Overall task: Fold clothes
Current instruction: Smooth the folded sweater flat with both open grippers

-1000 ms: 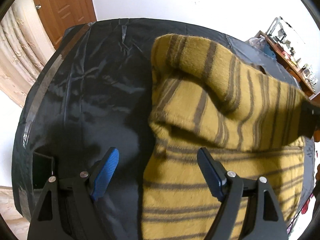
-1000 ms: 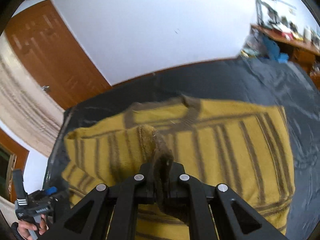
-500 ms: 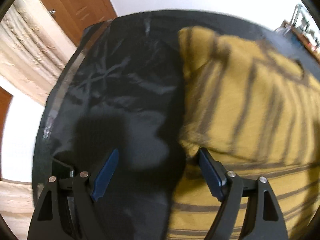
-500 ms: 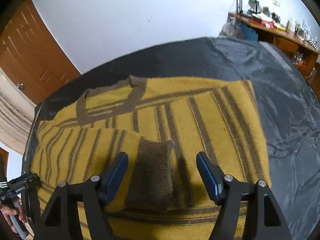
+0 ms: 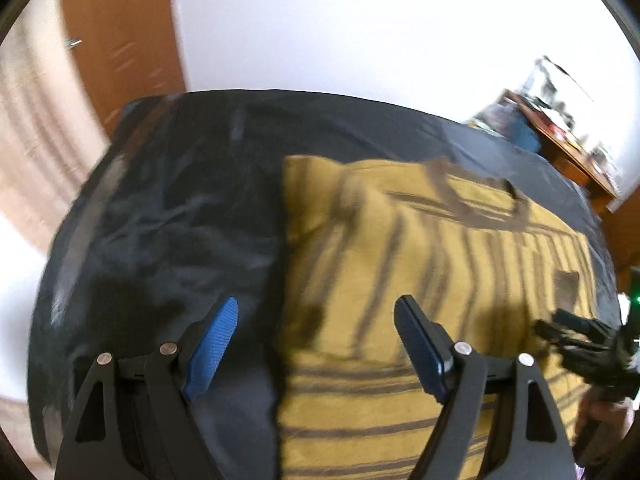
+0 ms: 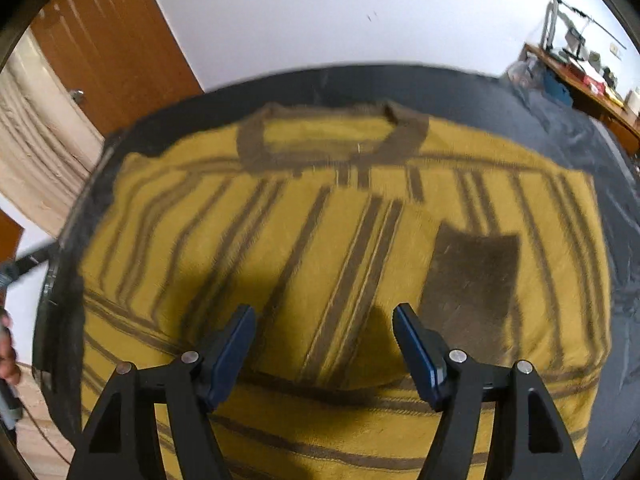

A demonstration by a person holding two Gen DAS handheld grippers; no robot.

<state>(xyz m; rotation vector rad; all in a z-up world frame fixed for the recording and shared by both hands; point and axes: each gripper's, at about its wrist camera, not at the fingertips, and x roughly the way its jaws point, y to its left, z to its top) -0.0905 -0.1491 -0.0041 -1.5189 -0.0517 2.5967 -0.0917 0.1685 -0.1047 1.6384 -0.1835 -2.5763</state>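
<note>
A mustard-yellow sweater with brown stripes (image 6: 320, 240) lies on the black-covered table (image 6: 460, 84), collar (image 6: 332, 136) at the far side. One sleeve is folded across the body, its brown cuff (image 6: 472, 272) lying flat right of centre. My right gripper (image 6: 324, 344) is open and empty above the sweater's lower body. In the left wrist view the sweater (image 5: 420, 280) fills the right half. My left gripper (image 5: 316, 344) is open and empty over the sweater's left edge. The right gripper (image 5: 588, 348) shows at that view's right edge.
The table's black cover (image 5: 160, 220) lies bare left of the sweater. A wooden door (image 6: 108, 44) and a curtain (image 6: 40, 128) stand at the back left. A cluttered wooden desk (image 6: 580, 76) stands at the back right. A white wall runs behind the table.
My right gripper opened and let go of the sleeve cuff, which now lies flat on the sweater body. Both grippers drew back and tilted up, showing more of the room.
</note>
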